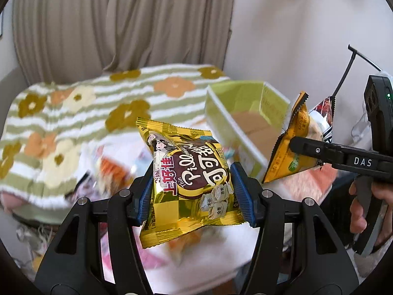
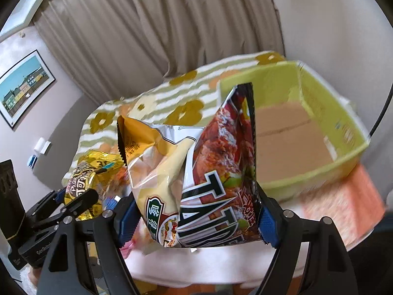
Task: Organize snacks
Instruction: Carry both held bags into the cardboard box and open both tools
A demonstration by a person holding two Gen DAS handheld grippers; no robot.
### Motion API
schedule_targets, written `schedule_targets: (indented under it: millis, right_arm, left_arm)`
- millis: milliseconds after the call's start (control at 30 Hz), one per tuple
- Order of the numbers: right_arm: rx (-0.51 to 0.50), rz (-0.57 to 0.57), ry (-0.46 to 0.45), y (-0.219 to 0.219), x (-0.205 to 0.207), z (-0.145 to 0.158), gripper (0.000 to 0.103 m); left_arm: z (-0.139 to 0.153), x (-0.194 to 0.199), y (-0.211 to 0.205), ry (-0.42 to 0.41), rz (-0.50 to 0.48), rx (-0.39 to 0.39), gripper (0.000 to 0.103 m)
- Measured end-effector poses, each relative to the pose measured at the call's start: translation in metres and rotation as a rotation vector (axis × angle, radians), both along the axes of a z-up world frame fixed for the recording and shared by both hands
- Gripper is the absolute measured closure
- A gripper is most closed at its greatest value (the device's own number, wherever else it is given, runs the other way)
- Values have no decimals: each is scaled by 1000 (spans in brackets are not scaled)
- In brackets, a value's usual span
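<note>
Green box bare inside; both tools hold snack packets.

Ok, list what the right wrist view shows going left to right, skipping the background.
Left gripper → gold snack packet → cream and yellow bag → red TATTOS bag → green box.

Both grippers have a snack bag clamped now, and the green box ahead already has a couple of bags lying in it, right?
Not quite. The left gripper is shut on the gold snack bag and the right gripper on the two snack bags, but the green box holds no bags: the right wrist view shows only its bare brown bottom.
</note>
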State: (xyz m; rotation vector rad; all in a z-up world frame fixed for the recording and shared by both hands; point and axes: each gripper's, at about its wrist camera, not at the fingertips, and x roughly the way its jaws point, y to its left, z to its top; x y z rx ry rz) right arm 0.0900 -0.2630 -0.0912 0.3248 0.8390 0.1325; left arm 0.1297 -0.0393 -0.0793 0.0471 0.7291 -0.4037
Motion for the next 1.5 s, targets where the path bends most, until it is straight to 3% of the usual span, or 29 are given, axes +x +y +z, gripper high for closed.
schedule_targets:
  millis: [233,467,767,967,1000,1067,1100,1133,1500]
  right_arm:
    - [-37,34,30,-79,47,5,25]
    - [-69,106,104,-140,90,-14,25]
    - [-65,198,190,-162,109,-44,25]
    - [-91,203,232,-163,115,-54,25]
    - [-89,205,236,-162,114,-55,25]
    - [-90,215,249,-162,116,-58,25]
    - [-96,221,252,-160,116,-60,25]
    - [-103,226,253,-158,116,-61,24]
    - [-172,280,283,-145,116,-75,24]
  left_arm:
    - [12,59,-87,-14,1,-50,49]
    - [-5,118,-173,54,26,-32,49]
    - [-55,171,-235,218,13,61,49]
    - [-78,192,-246,269,-11,112,48]
    - [-79,194,-247,268,-5,121,45]
    - [-83,194,-250,268,14,155,24]
    - [-85,195,-250,266,28,174,3]
    - [-85,195,-251,258,37,184,0]
    - [-70,179,-248,206,23,227,0]
